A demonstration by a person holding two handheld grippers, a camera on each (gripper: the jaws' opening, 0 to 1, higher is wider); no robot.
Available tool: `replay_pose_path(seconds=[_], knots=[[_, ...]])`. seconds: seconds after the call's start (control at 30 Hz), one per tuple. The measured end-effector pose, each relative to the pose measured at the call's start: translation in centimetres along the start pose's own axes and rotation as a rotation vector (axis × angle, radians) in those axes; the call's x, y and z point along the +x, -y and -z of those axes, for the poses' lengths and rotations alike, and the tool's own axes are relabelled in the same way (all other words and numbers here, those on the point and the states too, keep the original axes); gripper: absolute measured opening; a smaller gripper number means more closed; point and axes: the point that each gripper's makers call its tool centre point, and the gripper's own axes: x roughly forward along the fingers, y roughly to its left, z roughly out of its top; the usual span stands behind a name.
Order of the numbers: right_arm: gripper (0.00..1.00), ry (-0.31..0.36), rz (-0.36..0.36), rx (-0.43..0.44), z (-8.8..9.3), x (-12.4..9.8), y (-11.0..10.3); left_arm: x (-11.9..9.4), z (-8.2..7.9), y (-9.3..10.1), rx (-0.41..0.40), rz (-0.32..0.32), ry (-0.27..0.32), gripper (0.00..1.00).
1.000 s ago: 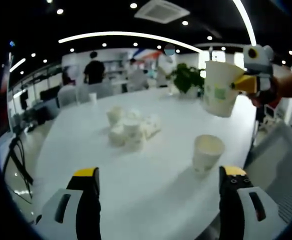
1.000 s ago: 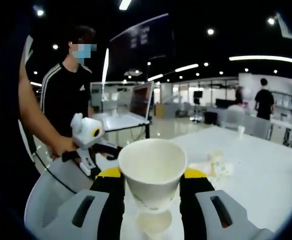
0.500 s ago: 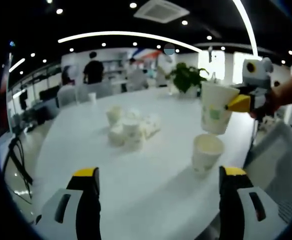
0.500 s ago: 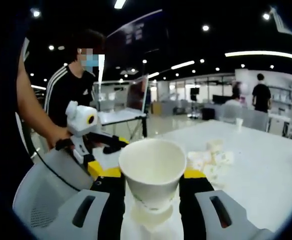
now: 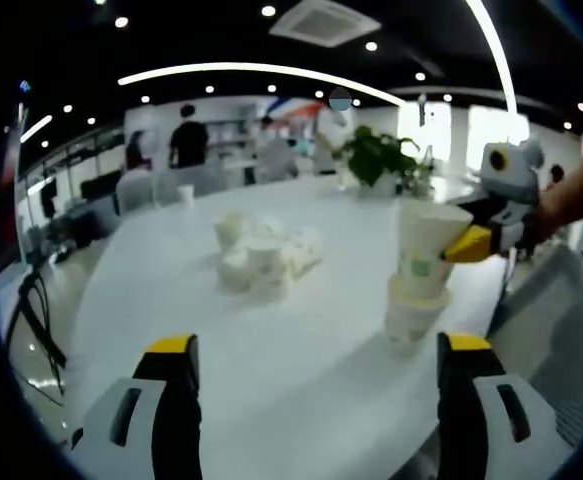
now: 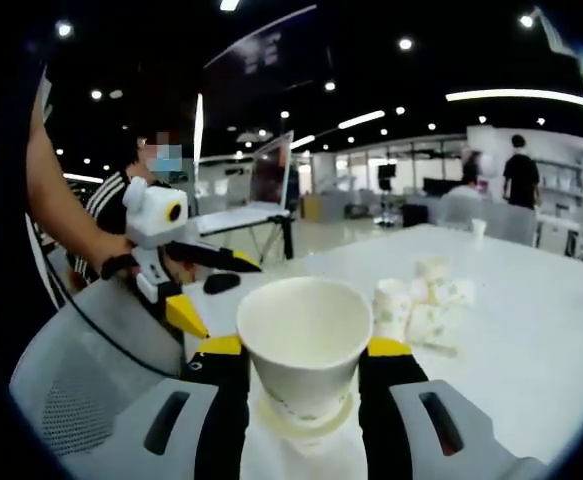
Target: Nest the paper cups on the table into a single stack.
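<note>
two paper cups nest: right gripper (image 6: pixel 304 352) jaws pinch the upper cup (image 6: pixel 303 340); left gripper (image 5: pixel 316 350) jaws spread.

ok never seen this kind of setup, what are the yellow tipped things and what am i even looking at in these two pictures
No robot here: a person holds a two-jaw gripper in each hand, and a fisheye camera rides on each, looking out along its yellow-tipped jaws. In the left gripper view, the left gripper is open and holds nothing. The right gripper comes in from the right, shut on a paper cup that is partly inside a second cup standing on the white table. The right gripper view shows that same held cup from behind, between its own jaws. A cluster of loose cups lies further back on the table, with a potted plant beyond.
</note>
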Motion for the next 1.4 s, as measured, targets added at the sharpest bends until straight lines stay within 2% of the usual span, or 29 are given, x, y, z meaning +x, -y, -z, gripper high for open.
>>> replay_pose_path(seconds=[0.2,0.43,0.8,1.0,1.17,1.3,1.4], knots=[[0.41,-0.033,0.018,-0.010,1.6,0.3,0.5,0.0,0.0,-0.1,-0.004,-0.002,0.002,0.97],[0.41,-0.058,0.019,-0.008,2.4,0.6,0.4,-0.1,0.0,-0.2,-0.008,-0.004,0.004,0.97],[0.42,-0.135,0.035,-0.028,4.4,1.0,0.3,-0.1,0.0,-0.2,-0.007,-0.003,0.002,0.96],[0.44,-0.135,0.036,-0.021,4.3,1.0,0.4,-0.1,0.0,-0.1,-0.006,0.000,0.001,0.96],[0.54,-0.102,0.034,-0.002,3.2,0.8,0.4,-0.1,0.0,0.0,-0.006,0.000,0.000,0.96],[0.68,-0.086,0.034,-0.002,1.9,0.4,0.6,-0.1,-0.1,-0.1,0.002,-0.006,0.005,0.97],[0.70,-0.074,0.044,-0.001,0.5,-0.2,1.5,-0.1,-0.2,-0.1,-0.003,-0.005,0.012,0.98]])
